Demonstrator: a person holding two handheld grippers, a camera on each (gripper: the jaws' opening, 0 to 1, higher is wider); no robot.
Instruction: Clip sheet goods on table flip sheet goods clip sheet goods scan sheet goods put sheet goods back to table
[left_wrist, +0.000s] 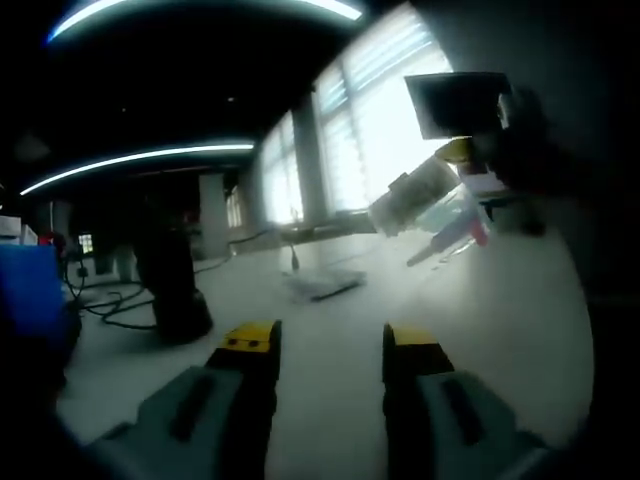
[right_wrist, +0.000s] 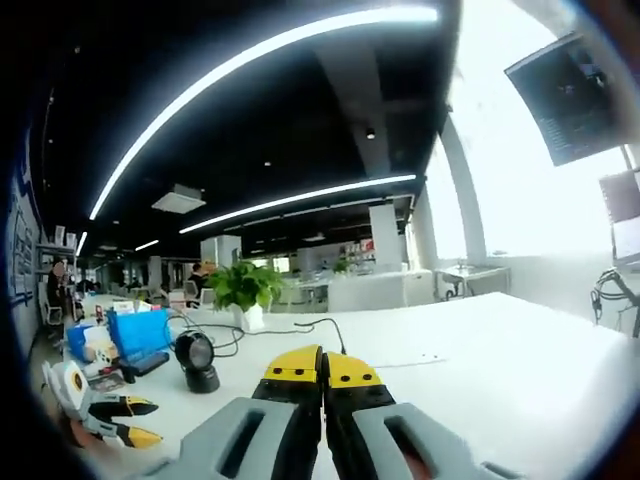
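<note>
Left gripper view: left gripper spread wide, empty, over the white counter. Sheet goods lie flat ahead, mid-counter. Likely thin, light, floppy; best pinched at a free edge.

Right gripper view: right gripper pressed closed, nothing held. Left gripper low left.

Open office – dark ceiling, long light strips, bright windows, white table, potted plant.
</note>
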